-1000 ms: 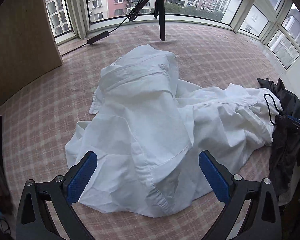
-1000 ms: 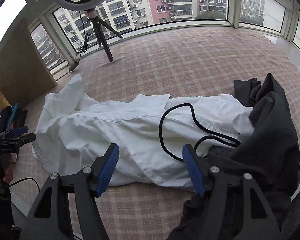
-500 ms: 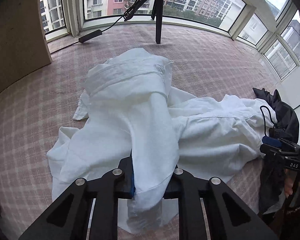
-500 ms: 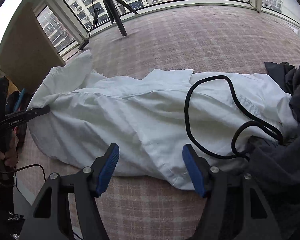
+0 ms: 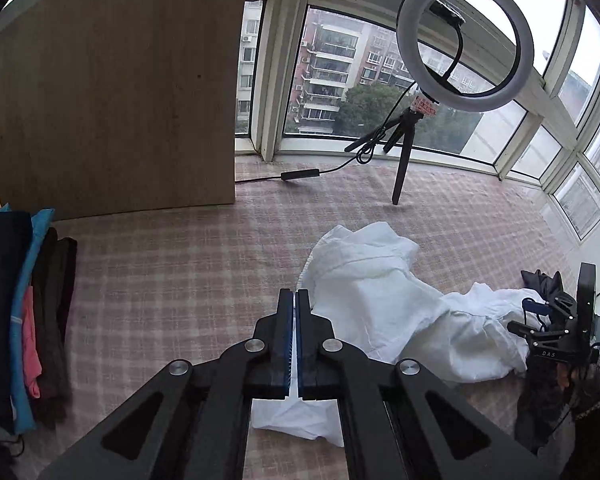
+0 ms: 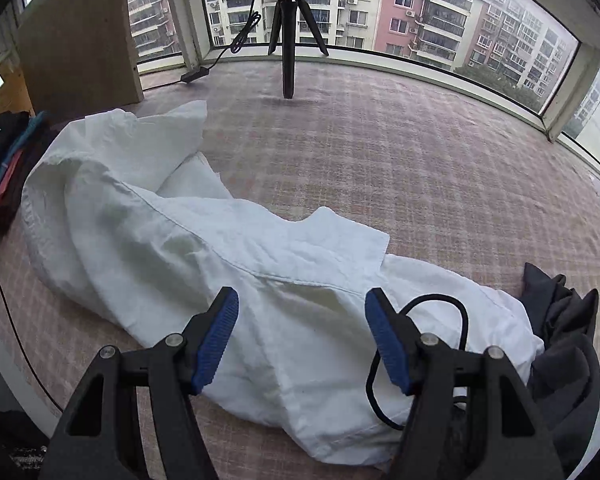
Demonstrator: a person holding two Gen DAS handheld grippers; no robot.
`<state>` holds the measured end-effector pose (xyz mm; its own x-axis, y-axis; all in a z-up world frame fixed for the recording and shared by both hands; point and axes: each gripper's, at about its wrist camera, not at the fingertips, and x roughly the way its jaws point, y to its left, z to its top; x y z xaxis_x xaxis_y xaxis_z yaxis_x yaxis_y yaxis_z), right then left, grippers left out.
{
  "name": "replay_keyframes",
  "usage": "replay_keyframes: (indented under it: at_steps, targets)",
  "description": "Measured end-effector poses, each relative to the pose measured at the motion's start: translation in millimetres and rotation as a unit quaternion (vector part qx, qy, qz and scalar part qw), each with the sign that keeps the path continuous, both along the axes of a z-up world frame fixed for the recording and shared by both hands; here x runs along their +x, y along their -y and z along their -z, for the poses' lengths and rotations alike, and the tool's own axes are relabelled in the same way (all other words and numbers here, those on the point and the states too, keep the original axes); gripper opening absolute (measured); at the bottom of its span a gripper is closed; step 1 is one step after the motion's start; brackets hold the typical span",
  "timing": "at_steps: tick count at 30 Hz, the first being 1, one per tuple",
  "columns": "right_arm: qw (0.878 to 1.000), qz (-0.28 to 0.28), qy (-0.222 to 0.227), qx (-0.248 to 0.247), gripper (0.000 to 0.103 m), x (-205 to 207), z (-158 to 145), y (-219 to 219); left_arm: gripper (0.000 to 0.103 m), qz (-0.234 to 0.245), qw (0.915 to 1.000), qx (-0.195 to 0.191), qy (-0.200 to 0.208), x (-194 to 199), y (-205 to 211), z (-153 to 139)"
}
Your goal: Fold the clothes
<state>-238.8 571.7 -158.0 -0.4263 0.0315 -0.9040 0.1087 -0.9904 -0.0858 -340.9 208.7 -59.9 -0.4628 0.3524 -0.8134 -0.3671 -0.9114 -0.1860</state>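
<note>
A crumpled white garment (image 5: 380,288) lies on the pink checked surface (image 5: 172,272). My left gripper (image 5: 296,300) has a fold of its edge pinched between the blue pads, jaws still closing, and the cloth hangs below the fingers. In the right wrist view the same white garment (image 6: 220,264) stretches from upper left to lower right. My right gripper (image 6: 302,312) hovers open just above its near part, nothing between the pads. That right gripper (image 5: 540,328) also shows at the far right of the left wrist view.
A black cable (image 6: 456,312) loops over the garment beside the right finger. A dark garment (image 6: 564,344) is heaped at the right. Folded clothes (image 5: 24,308) are stacked at the left, below a wooden panel (image 5: 112,92). A ring light (image 5: 464,40) on a tripod stands by the windows.
My left gripper shut on the white garment's edge and rose with it, drawing the cloth up and leftward. My right gripper slid leftward over the garment and rolled, staying open.
</note>
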Motion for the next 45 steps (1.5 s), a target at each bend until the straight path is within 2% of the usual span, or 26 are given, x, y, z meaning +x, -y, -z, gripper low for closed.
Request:
replay_keyframes:
  at_steps: [2,3,4,6,8,9,10,11,12,13,14,15,17,20,22,27,30,32,35,37,39,40,41,43,44,45]
  targets:
    - [1.000,-0.017,0.023,0.001,0.065,-14.5,7.7,-1.1,0.033,0.020,0.9993,0.003,0.033,8.8,-10.7,16.1]
    - [0.999,-0.025,0.034,-0.001,0.065,-21.5,11.4,-2.1,0.056,0.034,0.9985,0.006,0.042,15.0,-18.9,23.5]
    - [0.999,-0.028,0.043,-0.007,0.065,-26.9,15.2,-4.0,0.068,0.048,0.9977,0.010,0.047,22.1,-28.5,30.5]
    - [0.998,-0.031,0.055,-0.014,0.065,-33.9,23.8,-5.3,0.070,0.081,0.9954,0.001,0.052,32.9,-52.3,45.7]
    - [0.997,-0.038,0.061,-0.010,0.065,-36.0,33.7,-2.2,0.070,0.089,0.9940,-0.013,0.062,29.4,-71.1,63.8]
    - [0.997,-0.043,0.063,-0.006,0.065,-35.0,39.6,0.7,0.070,0.090,0.9934,-0.020,0.068,26.5,-79.6,73.1]
    - [0.997,-0.050,0.065,-0.002,0.062,-32.7,44.5,4.2,0.063,0.091,0.9927,-0.027,0.074,23.5,-88.1,82.4]
    - [0.996,-0.055,0.065,0.000,0.045,-29.5,47.3,7.0,0.052,0.093,0.9919,-0.034,0.080,20.5,-96.6,91.7]
    - [0.996,-0.060,0.065,0.002,0.033,-26.1,49.6,9.7,0.021,0.094,0.9910,-0.041,0.086,17.5,-105.1,101.0]
    - [0.996,-0.058,0.062,0.000,0.019,-23.5,48.0,9.3,0.003,0.092,0.9897,-0.029,0.106,12.3,-108.1,108.3]
    - [0.997,-0.054,0.058,-0.004,0.015,-21.1,45.0,8.1,0.002,0.088,0.9886,-0.010,0.122,7.6,-108.0,111.3]
    - [0.998,-0.047,0.048,-0.014,0.011,-19.0,38.6,5.0,0.002,0.088,0.9889,-0.002,0.120,5.7,-108.3,109.7]
    - [0.999,-0.025,0.018,-0.039,0.009,-16.1,18.8,-5.3,0.002,0.093,0.9910,-0.005,0.096,5.2,-109.9,97.2]
    - [0.997,-0.001,-0.031,-0.069,0.008,-16.8,-28.9,-21.6,0.002,0.093,0.9901,0.055,0.090,-2.5,-101.9,59.8]
    - [0.994,0.014,-0.063,-0.088,0.007,-17.4,-61.4,-32.4,0.002,0.086,0.9915,0.083,0.053,-8.9,-94.4,23.1]
    - [0.974,0.017,-0.167,-0.153,0.007,-7.5,-164.8,-43.2,0.002,0.079,0.9882,0.124,-0.042,-20.2,-78.3,-69.8]
    - [0.959,-0.005,-0.221,-0.175,0.007,12.8,-217.5,-27.5,0.002,0.075,0.9829,0.136,-0.099,-16.6,-59.3,-118.5]
    - [0.949,-0.027,-0.253,-0.187,0.007,29.1,-250.1,-13.6,0.002,0.073,0.9796,0.136,-0.129,-10.3,-42.7,-140.8]
    - [0.940,-0.044,-0.262,-0.216,0.007,48.1,-267.2,4.4,0.003,0.074,0.9765,0.133,-0.153,1.8,-15.8,-157.2]
    - [0.936,-0.052,-0.242,-0.249,0.008,53.0,-257.7,14.0,0.003,0.068,0.9779,0.119,-0.158,9.1,2.1,-150.4]
    - [0.939,-0.054,-0.201,-0.276,0.013,54.4,-224.1,29.5,0.003,0.052,0.9833,0.094,-0.147,13.8,18.6,-125.8]
    - [0.947,-0.055,-0.168,-0.270,0.024,55.9,-197.7,39.5,0.004,0.041,0.9878,0.071,-0.133,14.6,25.4,-106.4]
    - [0.956,-0.056,-0.132,-0.258,0.030,57.8,-168.5,50.1,0.004,0.028,0.9921,0.042,-0.115,14.7,31.3,-83.8]
    - [0.971,-0.051,-0.064,-0.226,0.030,61.2,-111.1,66.9,0.006,-0.001,0.9989,-0.019,-0.042,5.9,49.5,-17.1]
    - [0.977,-0.043,-0.035,-0.205,0.030,62.6,-83.3,71.8,0.006,-0.015,0.9990,-0.042,0.004,1.2,60.9,18.3]
    - [0.981,-0.031,-0.010,-0.189,0.030,65.5,-62.9,74.2,0.006,-0.035,0.9974,-0.043,0.045,0.7,76.6,46.1]
